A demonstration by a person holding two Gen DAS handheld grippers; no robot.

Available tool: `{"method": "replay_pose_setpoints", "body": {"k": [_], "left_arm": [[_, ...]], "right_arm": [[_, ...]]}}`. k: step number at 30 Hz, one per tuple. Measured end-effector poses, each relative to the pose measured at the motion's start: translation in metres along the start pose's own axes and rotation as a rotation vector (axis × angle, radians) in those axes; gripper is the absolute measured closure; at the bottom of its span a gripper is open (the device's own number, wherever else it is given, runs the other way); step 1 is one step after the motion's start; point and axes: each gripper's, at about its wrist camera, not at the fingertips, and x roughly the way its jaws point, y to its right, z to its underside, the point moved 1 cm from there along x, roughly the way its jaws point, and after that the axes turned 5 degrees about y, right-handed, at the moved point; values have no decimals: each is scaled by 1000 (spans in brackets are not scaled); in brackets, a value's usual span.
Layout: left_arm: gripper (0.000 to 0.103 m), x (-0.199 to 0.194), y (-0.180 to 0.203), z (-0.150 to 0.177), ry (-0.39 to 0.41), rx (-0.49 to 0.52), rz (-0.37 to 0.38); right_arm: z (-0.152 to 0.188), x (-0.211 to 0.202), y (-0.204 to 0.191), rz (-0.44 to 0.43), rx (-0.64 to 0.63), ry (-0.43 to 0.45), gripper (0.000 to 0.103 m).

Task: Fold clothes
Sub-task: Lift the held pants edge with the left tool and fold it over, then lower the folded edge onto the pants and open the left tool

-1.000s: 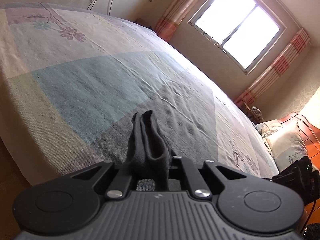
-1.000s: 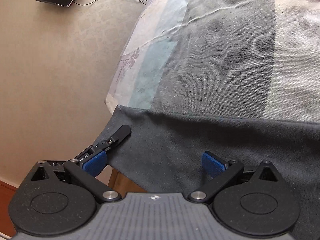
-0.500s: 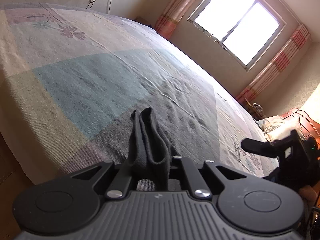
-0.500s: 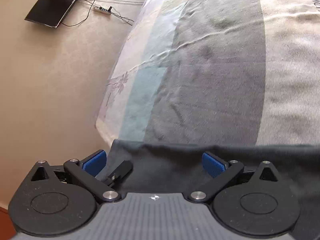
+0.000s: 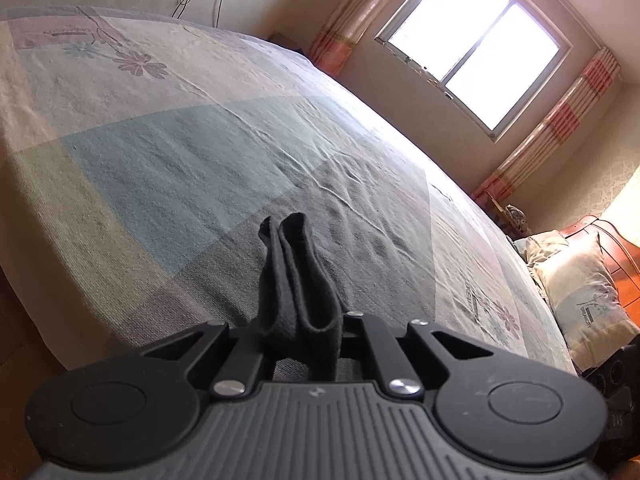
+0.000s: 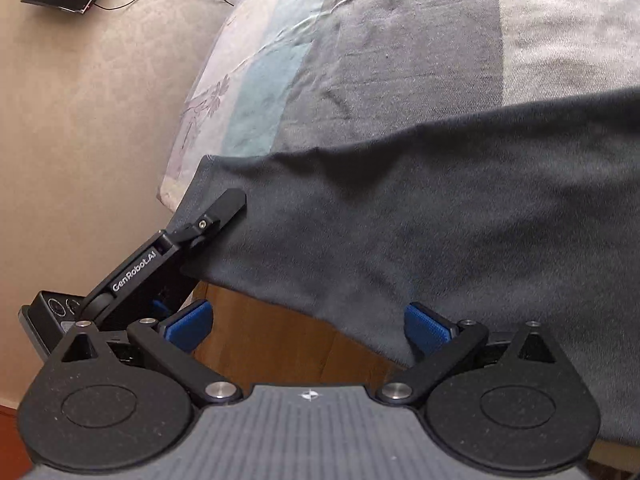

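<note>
One garment (image 6: 420,216) corner — inside left gripper (image 5: 300,320)

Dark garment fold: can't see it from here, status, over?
Left tongs shut on dark garment. Right tongs open, empty, near its hanging edge. Nothing in the way.

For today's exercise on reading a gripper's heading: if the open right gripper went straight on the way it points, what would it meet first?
Most likely the dark garment, whose hanging edge lies just ahead of the right gripper; behind it is the bed. Depth is uncertain.
</note>
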Motion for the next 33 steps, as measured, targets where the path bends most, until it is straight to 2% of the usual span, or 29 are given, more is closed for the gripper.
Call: {"method": "replay_pose_setpoints", "body": {"k": [3, 5, 10, 15, 20, 23, 28, 33], "left_arm": [[98, 0, 0, 0, 1, -11, 1], [98, -1, 2, 0, 1, -12, 7], [98, -9, 17, -4, 2, 26, 32], [98, -15, 42, -7, 3, 69, 67], [98, -18, 75, -6, -27, 129, 99], [98, -19, 95, -5, -35, 160, 106], [98, -23, 127, -1, -38, 195, 138], [97, -17, 154, 13, -81, 249, 157]], "right_arm": [[9, 3, 2, -8, 10, -57, 0], [9, -9, 2, -19, 4, -43, 0], [-13, -77, 13, -121, 38, 105, 0], [-18, -151, 53, -80, 99, 247, 0], [6, -202, 93, -19, 138, 327, 0], [20, -224, 107, -21, 152, 360, 0], [37, -233, 118, -60, 187, 410, 0], [44, -244, 129, -74, 218, 438, 0]]}}
